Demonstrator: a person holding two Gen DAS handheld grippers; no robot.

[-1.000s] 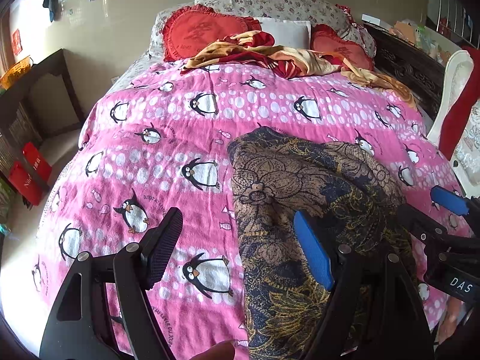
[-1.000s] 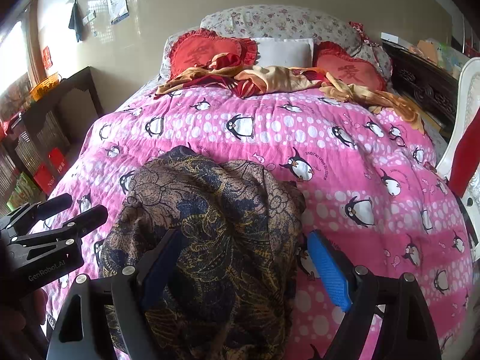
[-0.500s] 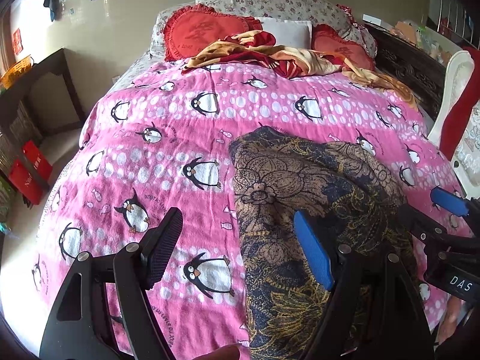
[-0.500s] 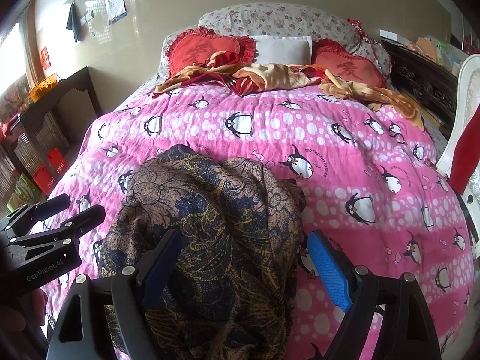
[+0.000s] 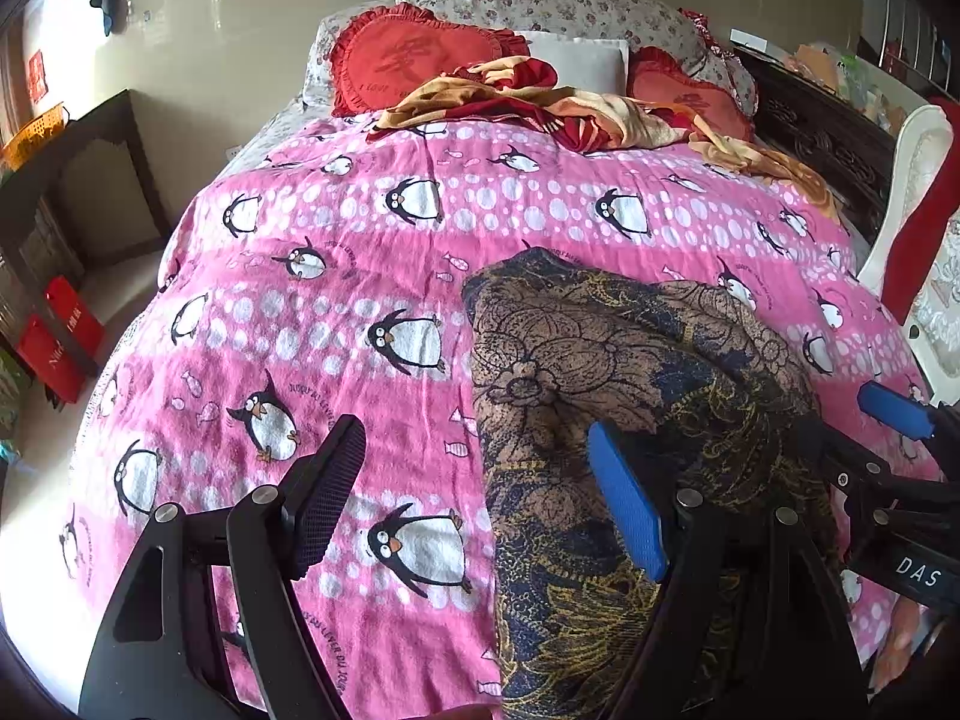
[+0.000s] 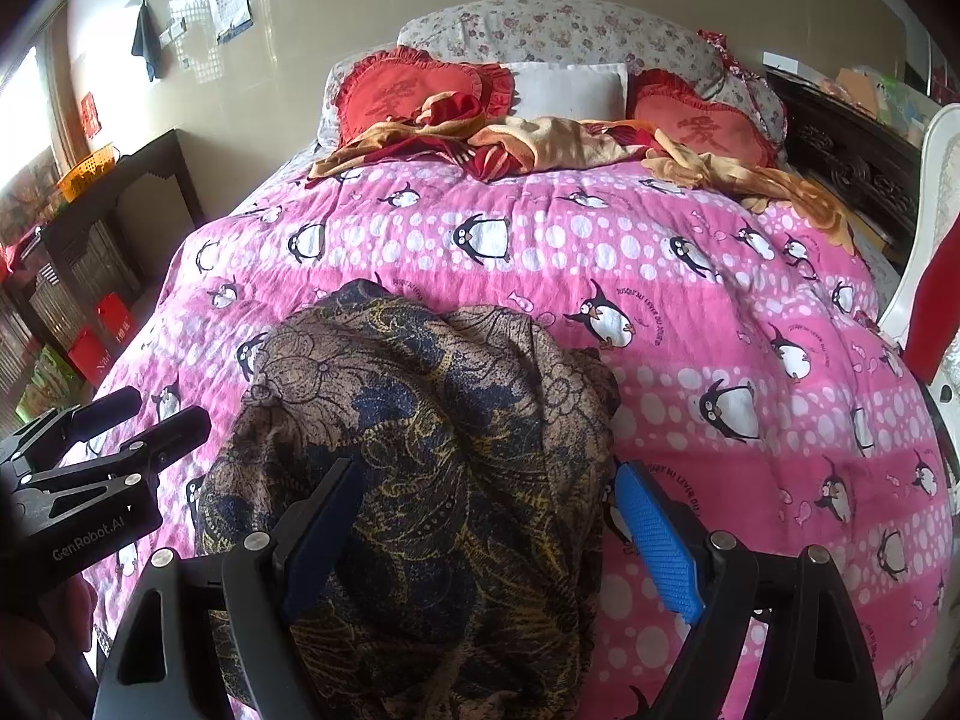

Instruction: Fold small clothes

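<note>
A dark navy garment with tan and gold floral print [image 5: 606, 396] lies crumpled on the pink penguin bedspread [image 5: 372, 252], near the front edge; it also shows in the right wrist view [image 6: 432, 432]. My left gripper [image 5: 474, 498] is open and empty, hovering over the garment's left edge, with the bedspread between its fingers. My right gripper [image 6: 486, 528] is open and empty, hovering over the garment's near right part. Each gripper shows at the side of the other's view: the right one [image 5: 864, 438], the left one [image 6: 144, 414].
Red heart cushions [image 6: 414, 90], a white pillow [image 6: 570, 90] and a rumpled orange-red cloth [image 6: 540, 147] lie at the bed's head. A dark shelf unit [image 6: 90, 228] stands left. A dark carved cabinet [image 6: 852, 156] and a white chair [image 6: 924, 228] stand right.
Both grippers have lifted or tilted slightly, so the bed sits a little lower in view. The garment has not moved and both grippers stay open.
</note>
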